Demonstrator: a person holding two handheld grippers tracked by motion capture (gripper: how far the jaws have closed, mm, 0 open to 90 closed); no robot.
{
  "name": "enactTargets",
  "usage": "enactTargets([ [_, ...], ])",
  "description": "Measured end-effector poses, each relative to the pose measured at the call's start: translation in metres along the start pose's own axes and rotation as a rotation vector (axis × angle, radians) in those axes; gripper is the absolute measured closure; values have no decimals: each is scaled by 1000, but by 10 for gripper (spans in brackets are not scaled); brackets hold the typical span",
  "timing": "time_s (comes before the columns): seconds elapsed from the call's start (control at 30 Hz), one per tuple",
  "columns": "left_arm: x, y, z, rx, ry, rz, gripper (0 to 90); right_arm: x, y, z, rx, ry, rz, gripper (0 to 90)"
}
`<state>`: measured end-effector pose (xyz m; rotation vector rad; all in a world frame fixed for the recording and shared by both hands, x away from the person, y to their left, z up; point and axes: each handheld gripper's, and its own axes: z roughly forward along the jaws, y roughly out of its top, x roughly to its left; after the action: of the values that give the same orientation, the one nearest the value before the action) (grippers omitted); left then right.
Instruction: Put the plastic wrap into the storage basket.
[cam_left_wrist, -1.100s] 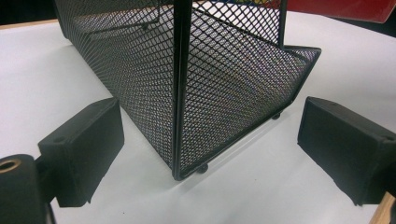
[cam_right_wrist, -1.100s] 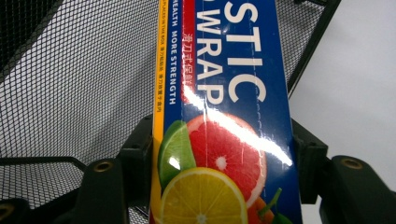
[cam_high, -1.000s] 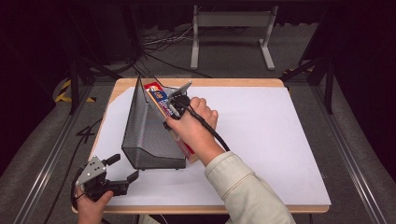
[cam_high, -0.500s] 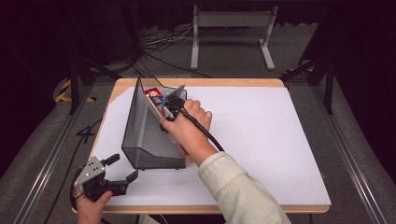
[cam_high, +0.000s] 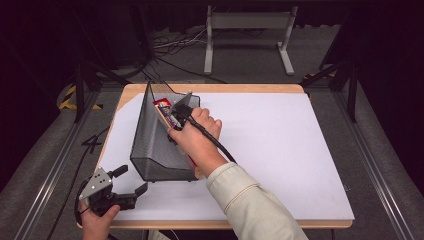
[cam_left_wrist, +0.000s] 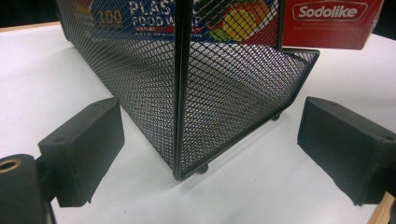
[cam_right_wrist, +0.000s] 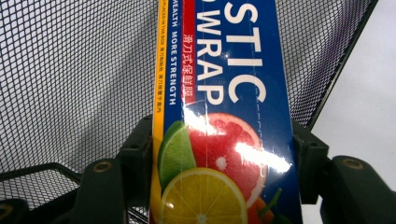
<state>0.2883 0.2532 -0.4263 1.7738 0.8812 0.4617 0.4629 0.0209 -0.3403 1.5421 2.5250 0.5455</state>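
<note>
**A:** On the white table (cam_high: 280, 150), left half: black mesh file holder (cam_high: 160, 145), standing upright. What's inside?

**B:** One long plastic-wrap box (cam_right_wrist: 224, 116), blue, citrus print, leaning along the holder's right side. Its red end marked "Sodolike" pokes out past the mesh in the left gripper view.

**A:** Right gripper (cam_high: 177, 114)?

**B:** Jaws pinch the box from both sides, mesh wall just behind it in the right gripper view. Right hand (cam_high: 197, 137) wraps the handle, over the holder's open side.

**A:** Left gripper (cam_high: 127, 186)?

**B:** Jaws spread wide, gripping nothing. Sits at the table's near-left edge, just short of the holder's near corner, not touching it.

**A:** Anything unclear?

**B:** Box's lower part is hidden by hand and mesh from above; cannot tell whether it rests on the holder's floor. Lettering is cut off: "STIC WRAP" only.
</note>
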Motion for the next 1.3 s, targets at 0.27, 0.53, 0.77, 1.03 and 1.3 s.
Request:
enactTargets([
  [0.27, -1, 0, 2, 4, -6, 6, 79, 1, 0, 2, 5, -15, -11, 402],
  [0.53, -1, 0, 4, 9, -5, 7, 79, -2, 0, 5, 28, -2, -4, 396],
  [0.77, -1, -1, 4, 12, -6, 4, 79, -4, -1, 6, 5, 5, -28, 271],
  [1.03, 0, -1, 4, 13, -4, 1, 79, -6, -3, 3, -28, 17, -27, 243],
  [1.3, 0, -1, 4, 9, -4, -1, 79, -11, -4, -6, -65, 28, -37, 222],
])
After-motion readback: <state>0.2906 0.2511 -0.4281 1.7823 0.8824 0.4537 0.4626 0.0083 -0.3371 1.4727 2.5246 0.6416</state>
